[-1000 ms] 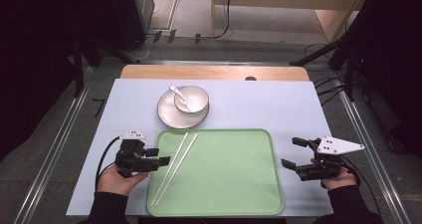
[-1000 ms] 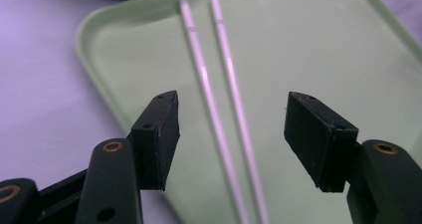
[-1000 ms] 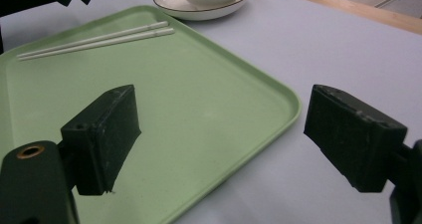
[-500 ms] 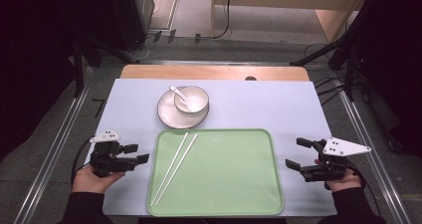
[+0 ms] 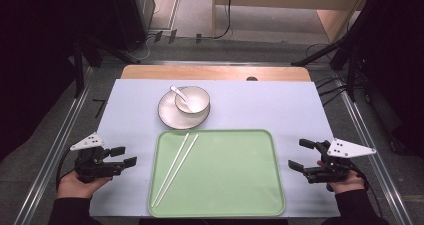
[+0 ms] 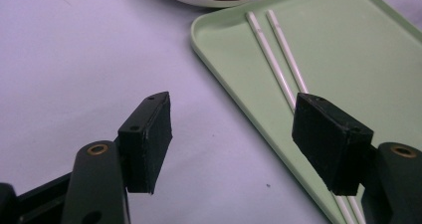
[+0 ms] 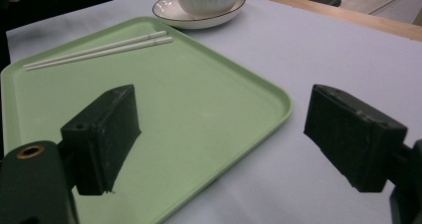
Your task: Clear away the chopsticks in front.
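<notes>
A pale green tray [image 5: 240,155] lies at the table's front middle, with a pair of white chopsticks [image 5: 176,168] lying along its left side. Behind it a cream bowl [image 5: 195,99] with a white spoon [image 5: 179,93] stands on a cream plate [image 5: 170,116]. My left gripper [image 5: 124,156] rests over the bare table left of the tray; its jaws have just been opening and stand open with nothing between them. In the left gripper view the chopsticks [image 6: 278,64] run past the right jaw. My right gripper [image 5: 301,155] is open to the right of the tray [image 7: 164,84], empty.
The table's light blue cover [image 5: 275,105] ends at a wooden strip [image 5: 215,73] along the far edge. Metal rails [image 5: 60,150] run down both sides of the table. Cables lie on the floor beyond.
My left gripper has moved left, away from the tray's left edge and the chopsticks, onto the bare table, and its jaws have spread. The right gripper has stayed in place.
</notes>
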Motion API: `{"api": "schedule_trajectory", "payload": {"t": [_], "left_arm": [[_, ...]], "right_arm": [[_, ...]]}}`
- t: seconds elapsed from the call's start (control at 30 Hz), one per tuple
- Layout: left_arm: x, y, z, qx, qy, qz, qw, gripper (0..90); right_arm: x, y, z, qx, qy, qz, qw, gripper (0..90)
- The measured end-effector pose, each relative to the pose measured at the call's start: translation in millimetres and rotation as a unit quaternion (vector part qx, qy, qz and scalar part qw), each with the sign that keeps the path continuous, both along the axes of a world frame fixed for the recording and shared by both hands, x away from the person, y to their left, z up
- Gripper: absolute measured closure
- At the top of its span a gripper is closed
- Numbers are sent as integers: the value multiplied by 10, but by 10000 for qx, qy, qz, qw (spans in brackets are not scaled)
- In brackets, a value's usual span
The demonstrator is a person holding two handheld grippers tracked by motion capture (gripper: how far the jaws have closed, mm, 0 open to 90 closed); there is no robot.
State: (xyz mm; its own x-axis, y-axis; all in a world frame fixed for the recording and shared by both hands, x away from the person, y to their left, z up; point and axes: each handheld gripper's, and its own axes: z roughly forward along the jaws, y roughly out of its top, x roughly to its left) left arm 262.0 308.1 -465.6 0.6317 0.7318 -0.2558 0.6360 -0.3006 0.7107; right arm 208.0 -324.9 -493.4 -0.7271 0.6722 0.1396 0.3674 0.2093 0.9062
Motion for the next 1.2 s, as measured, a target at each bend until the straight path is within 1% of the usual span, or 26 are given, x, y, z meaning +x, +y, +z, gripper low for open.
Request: {"api": "schedule_trajectory", "payload": {"t": [0.13,0.27,0.6,0.67,0.87,1.2], "left_arm": [[5,-16,-7,28,-3,22,10000,315],[13,-33,-23,111,29,30,9999,314],[20,-33,-35,107,44,76,9999,312],[23,-39,-41,151,87,46,9998,308],[26,-71,-62,206,120,-22,9997,301],[40,-62,-77,203,182,39,9996,293]], "right_arm": [[1,0,-2,-8,7,-6,10000,144],[2,0,-4,-19,13,1,10000,144],[5,9,-7,-44,26,24,10000,144],[5,7,-8,-48,29,19,10000,144],[5,8,-11,-68,46,26,10000,144],[5,7,-11,-64,48,15,10000,144]]}}
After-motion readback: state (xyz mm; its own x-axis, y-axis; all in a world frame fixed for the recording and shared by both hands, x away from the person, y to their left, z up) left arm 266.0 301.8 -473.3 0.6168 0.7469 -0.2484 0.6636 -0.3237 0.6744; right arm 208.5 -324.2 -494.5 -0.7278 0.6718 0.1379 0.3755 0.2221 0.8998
